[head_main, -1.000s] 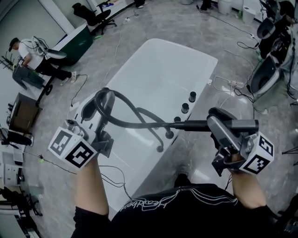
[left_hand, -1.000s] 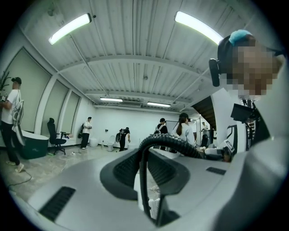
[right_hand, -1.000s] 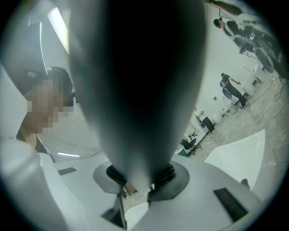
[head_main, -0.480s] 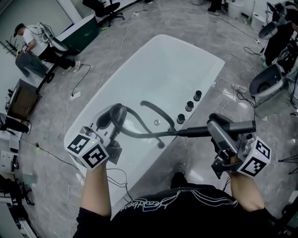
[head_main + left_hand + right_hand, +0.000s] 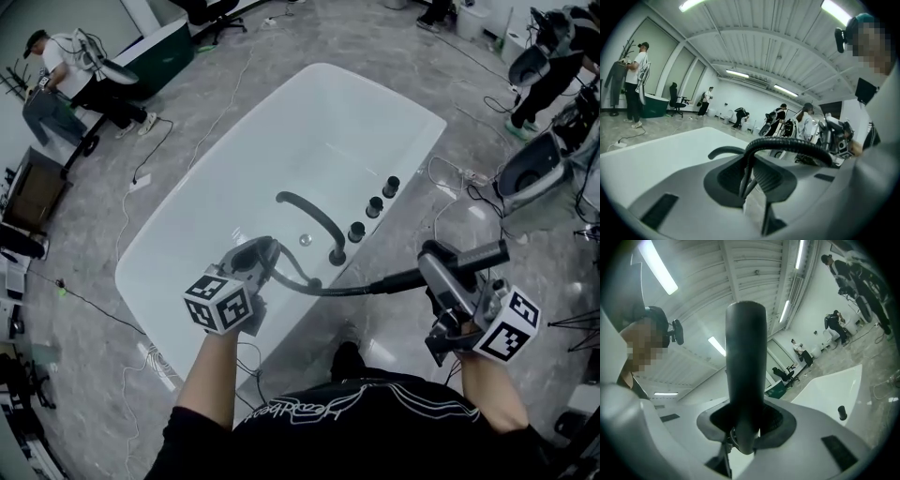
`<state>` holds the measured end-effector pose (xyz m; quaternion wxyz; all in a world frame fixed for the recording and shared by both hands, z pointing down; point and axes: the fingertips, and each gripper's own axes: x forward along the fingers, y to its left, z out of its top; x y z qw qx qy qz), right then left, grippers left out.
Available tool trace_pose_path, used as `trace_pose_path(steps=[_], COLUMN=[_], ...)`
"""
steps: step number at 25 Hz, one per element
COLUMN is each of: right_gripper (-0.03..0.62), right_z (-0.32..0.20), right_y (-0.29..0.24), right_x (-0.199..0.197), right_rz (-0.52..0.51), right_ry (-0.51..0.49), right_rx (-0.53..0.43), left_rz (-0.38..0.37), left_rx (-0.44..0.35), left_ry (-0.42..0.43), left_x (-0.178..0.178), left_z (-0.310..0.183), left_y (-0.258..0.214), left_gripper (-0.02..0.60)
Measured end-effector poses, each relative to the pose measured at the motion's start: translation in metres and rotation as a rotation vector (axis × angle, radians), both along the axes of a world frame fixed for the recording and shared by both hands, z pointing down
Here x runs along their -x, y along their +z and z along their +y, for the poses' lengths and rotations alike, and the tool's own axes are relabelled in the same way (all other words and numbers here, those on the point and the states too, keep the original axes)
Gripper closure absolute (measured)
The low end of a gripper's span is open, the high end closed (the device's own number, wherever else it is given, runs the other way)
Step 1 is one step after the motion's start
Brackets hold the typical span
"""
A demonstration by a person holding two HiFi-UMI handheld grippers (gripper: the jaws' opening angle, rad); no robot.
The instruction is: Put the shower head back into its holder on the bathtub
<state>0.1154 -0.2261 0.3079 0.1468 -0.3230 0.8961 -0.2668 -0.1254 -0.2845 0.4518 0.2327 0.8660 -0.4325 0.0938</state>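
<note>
Shower head (image 5: 489,252), one hose (image 5: 330,291), three knobs (image 5: 374,206)

Dark shower head (image 5: 489,251) held level near white bathtub (image 5: 281,141) rim.

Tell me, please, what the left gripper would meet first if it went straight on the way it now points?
Beyond the hose that it grips, the left gripper would probably meet the bathtub near its black spout; depth is unclear.
</note>
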Motion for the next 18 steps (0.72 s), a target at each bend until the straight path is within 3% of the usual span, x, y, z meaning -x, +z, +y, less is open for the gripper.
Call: trace_pose_path(steps=[4, 18], right_gripper=[0.487, 0.487], right_z=[-0.008, -0.007], right_y=[0.013, 0.017], right_x=[0.017, 0.013], right_rz=[0.022, 0.056], right_ry=[-0.005, -0.039], right_rx=[0.021, 0.056], left_rz=[-0.004, -0.074], left_rx=[0.07, 0.275], left_ry=[-0.02, 0.025], left_x=[0.01, -0.027], left_z=[-0.005, 0.031], left_y=[0.048, 0.151], left_gripper=[0.523, 0.523])
